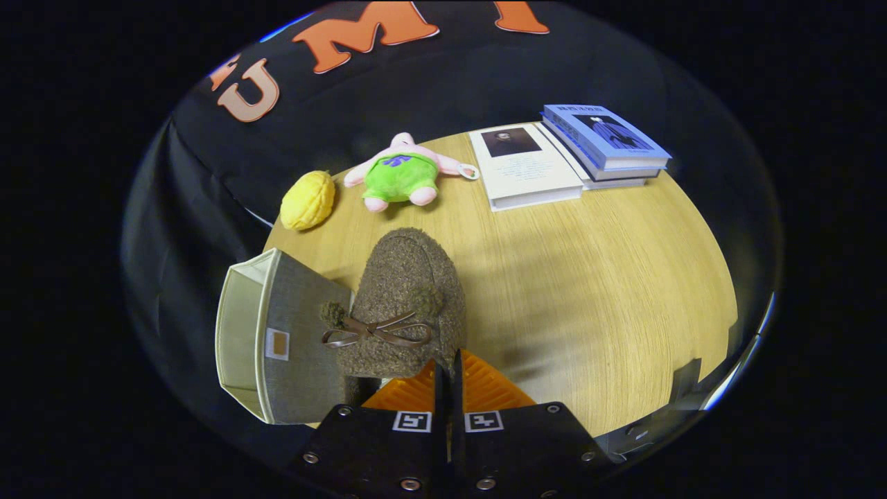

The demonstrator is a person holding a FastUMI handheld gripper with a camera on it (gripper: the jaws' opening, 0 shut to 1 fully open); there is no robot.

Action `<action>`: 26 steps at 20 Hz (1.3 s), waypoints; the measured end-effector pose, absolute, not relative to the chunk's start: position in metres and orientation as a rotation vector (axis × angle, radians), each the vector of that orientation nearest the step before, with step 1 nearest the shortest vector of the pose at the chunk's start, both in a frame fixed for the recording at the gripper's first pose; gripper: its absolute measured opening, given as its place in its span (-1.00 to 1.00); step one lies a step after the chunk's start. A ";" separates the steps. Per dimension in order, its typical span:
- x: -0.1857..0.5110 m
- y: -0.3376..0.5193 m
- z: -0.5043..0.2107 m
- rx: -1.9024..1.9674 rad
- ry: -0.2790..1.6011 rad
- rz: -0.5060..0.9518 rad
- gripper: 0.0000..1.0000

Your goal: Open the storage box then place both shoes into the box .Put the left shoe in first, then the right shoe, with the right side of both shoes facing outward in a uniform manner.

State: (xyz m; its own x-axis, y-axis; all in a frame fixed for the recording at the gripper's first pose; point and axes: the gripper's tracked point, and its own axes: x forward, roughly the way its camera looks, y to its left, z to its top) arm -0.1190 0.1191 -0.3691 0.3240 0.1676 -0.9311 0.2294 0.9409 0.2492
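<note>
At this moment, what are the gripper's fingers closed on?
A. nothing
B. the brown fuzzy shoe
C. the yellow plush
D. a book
B: the fingers pinch the heel edge of the brown fuzzy shoe, which hangs beside the grey storage box.

shoe (405, 305) heel hidden behind hand-held gripper (448, 374), storage box (274, 339) interior mostly unseen
</note>
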 end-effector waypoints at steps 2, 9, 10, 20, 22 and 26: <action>-0.114 0.141 -0.359 0.388 1.251 -0.013 -0.94; -0.099 0.206 -0.330 0.376 1.231 0.094 -0.94; -0.097 0.215 -0.325 0.374 1.232 0.112 -0.94; -0.069 0.297 -0.289 0.327 1.197 0.215 -0.94; -0.068 0.312 -0.296 0.314 1.208 0.218 -0.93; -0.069 0.331 -0.317 0.316 1.246 0.183 -0.94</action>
State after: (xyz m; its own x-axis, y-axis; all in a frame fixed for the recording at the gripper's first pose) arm -0.0692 0.3314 -0.3170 0.3122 0.3060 -0.8994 0.0351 0.9423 0.3328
